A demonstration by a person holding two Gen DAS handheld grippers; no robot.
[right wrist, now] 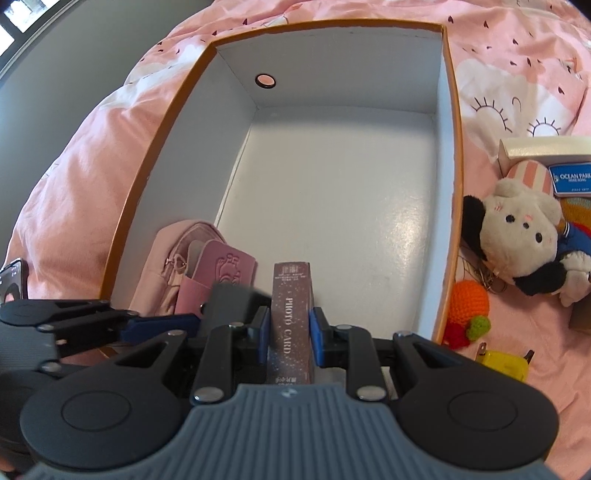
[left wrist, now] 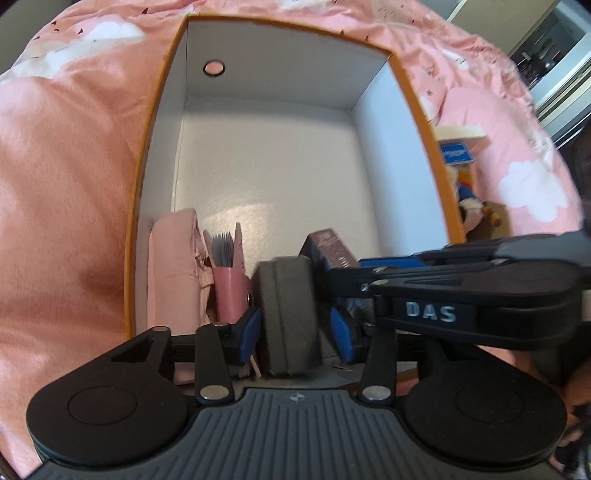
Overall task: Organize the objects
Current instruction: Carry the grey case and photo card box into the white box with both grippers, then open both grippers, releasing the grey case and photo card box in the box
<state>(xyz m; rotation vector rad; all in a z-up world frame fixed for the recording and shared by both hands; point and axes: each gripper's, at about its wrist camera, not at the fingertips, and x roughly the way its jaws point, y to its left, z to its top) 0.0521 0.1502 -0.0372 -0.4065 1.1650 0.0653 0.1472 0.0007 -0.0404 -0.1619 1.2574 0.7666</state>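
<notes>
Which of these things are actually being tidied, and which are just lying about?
In the job:
orange-edged white cardboard box
grey padded case, in left gripper
maroon photo card box, in right gripper

Lying about:
black-eared plush toy
orange crocheted fruit
yellow plug

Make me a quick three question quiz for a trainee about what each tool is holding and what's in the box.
1. True or false: the right tool grips the photo card box.
2. What does the left tool hold: A) grey case, B) plush toy, C) yellow plug?
3. Fill in: the pink pouch stands in the storage box's near-____ corner.

Key: 1 true; 2 A; 3 left.
</notes>
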